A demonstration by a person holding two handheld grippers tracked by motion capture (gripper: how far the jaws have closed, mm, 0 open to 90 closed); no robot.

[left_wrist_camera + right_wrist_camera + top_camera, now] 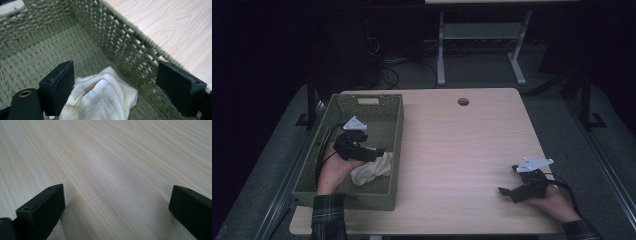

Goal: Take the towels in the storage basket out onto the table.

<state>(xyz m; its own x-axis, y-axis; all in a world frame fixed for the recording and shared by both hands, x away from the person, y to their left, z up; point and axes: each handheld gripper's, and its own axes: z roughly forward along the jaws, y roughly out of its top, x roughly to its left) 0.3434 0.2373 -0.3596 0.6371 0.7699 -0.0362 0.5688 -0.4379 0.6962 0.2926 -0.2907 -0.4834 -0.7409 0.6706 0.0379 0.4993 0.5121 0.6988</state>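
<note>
A crumpled white cloth (373, 169) lies inside the green woven basket (393, 122), against its right wall near the front. My left gripper (371, 153) hovers inside the basket just above the cloth. In the left gripper view its jaws stand wide apart, open, with the white cloth (102, 100) lying loose on the basket floor (37, 55) between and below them. My right gripper (508, 191) rests low over the bare wooden table (462, 150) at the front right. It is open, with only the table surface (112, 177) between its jaws.
The basket stands at the table's left side and its rim (140, 37) rises next to my left gripper. A round cable hole (463, 101) sits near the table's far edge. A white desk frame (482, 45) stands on the dark floor beyond.
</note>
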